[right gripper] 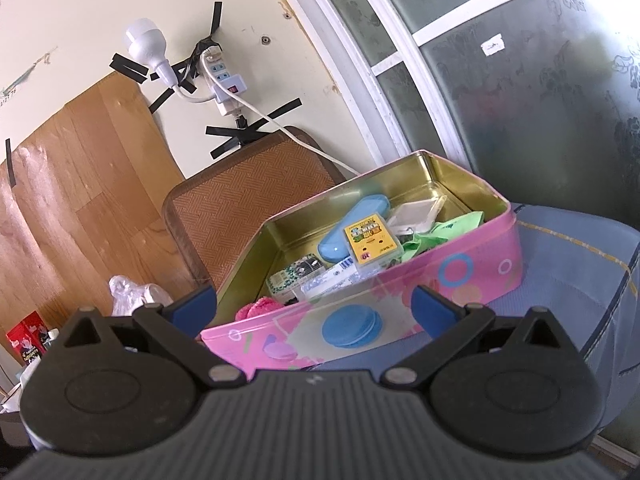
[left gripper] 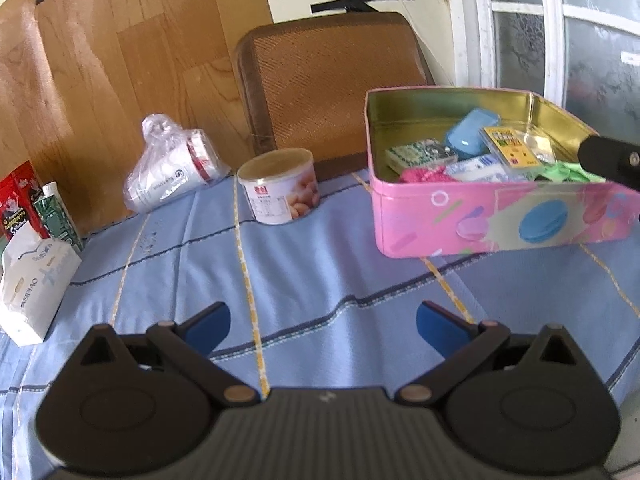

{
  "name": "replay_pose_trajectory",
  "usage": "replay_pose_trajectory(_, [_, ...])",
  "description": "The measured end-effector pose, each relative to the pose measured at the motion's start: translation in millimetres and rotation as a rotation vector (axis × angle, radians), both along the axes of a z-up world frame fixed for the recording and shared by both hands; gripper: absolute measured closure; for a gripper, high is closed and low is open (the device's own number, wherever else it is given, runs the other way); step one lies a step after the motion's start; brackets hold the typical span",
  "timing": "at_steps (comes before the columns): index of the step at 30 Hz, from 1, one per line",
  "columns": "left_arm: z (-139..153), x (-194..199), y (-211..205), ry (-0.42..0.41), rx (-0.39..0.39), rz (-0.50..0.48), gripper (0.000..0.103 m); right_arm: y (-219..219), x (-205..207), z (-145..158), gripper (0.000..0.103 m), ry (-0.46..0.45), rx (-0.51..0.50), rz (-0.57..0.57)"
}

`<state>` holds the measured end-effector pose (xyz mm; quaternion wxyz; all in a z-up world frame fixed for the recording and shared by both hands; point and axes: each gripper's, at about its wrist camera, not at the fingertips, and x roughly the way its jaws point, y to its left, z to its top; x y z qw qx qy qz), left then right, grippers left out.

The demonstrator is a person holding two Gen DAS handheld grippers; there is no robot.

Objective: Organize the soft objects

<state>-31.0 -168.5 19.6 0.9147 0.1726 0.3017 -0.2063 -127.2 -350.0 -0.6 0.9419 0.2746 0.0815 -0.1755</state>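
A pink tin box (left gripper: pixel 500 216) stands open on the blue striped cloth (left gripper: pixel 304 272) at the right. Inside lie a pink fuzzy item (left gripper: pixel 424 174), a green soft item (left gripper: pixel 568 172), a blue case (left gripper: pixel 472 134), a yellow card box (left gripper: pixel 510 146) and small packets. My left gripper (left gripper: pixel 323 326) is open and empty, low over the cloth in front of the box. My right gripper (right gripper: pixel 314 306) is open and empty, just in front of the box's near wall (right gripper: pixel 360 320). The pink fuzzy item (right gripper: pixel 256 308) and the green item (right gripper: pixel 440 232) also show there.
A snack can (left gripper: pixel 280 186), a plastic-wrapped stack of cups (left gripper: pixel 172 168), a tissue pack (left gripper: pixel 32 280) and cartons (left gripper: pixel 36 208) stand along the left and back. A brown cushion (left gripper: pixel 332 84) leans on the wall. A power strip with cables (right gripper: pixel 224 80) hangs above.
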Motion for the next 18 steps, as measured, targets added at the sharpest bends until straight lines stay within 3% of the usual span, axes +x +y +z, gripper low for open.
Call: replay_pose_trajectory(18, [-5.4, 1.6, -2.2, 0.054, 0.01, -0.014, 0.0, 1.8, 2.2, -2.2, 0.0, 0.015, 0.008, 0.01])
